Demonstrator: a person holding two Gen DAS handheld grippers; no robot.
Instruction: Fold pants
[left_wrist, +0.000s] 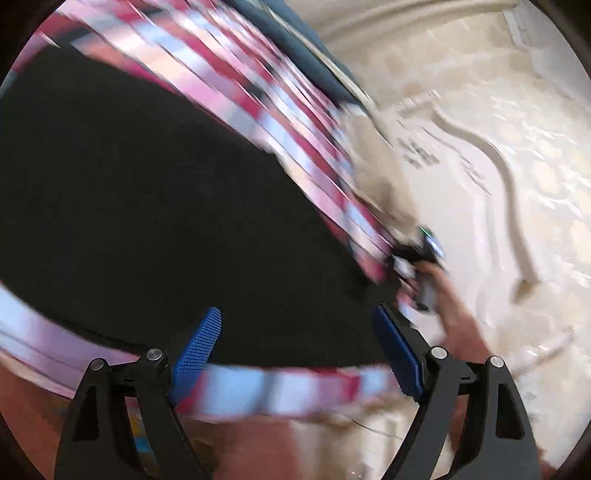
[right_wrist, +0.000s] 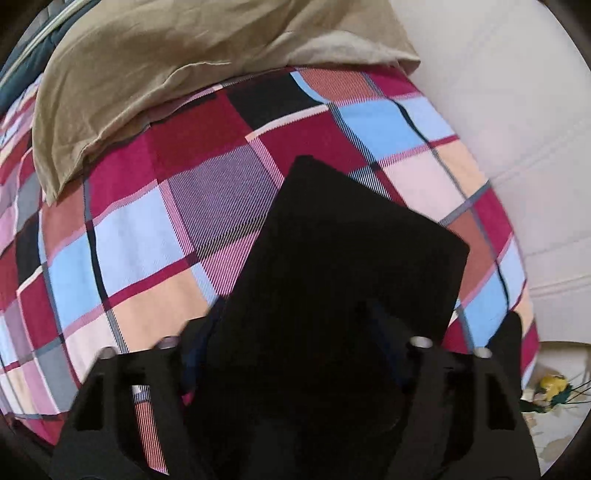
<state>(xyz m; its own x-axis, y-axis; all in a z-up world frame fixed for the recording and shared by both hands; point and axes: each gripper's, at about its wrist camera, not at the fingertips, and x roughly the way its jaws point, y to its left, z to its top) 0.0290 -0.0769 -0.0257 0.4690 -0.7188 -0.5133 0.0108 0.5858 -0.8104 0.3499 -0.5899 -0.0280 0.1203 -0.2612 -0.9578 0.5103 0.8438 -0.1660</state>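
Apparently black pants (right_wrist: 343, 258) between right claw (right_wrist: 295, 354) fingers, on plaid bedspread (right_wrist: 147, 221)

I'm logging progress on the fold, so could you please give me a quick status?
Left gripper open, over black pants. Right gripper draped in pants, state unclear. Pants on plaid bedspread; tan pillow beyond, clear of them.

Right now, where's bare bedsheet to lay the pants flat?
Widest free patch: plaid sheet between the tan pillow and the black pants. A narrower strip runs between the pants and the bed's right edge. The top is crowded by the pillow.
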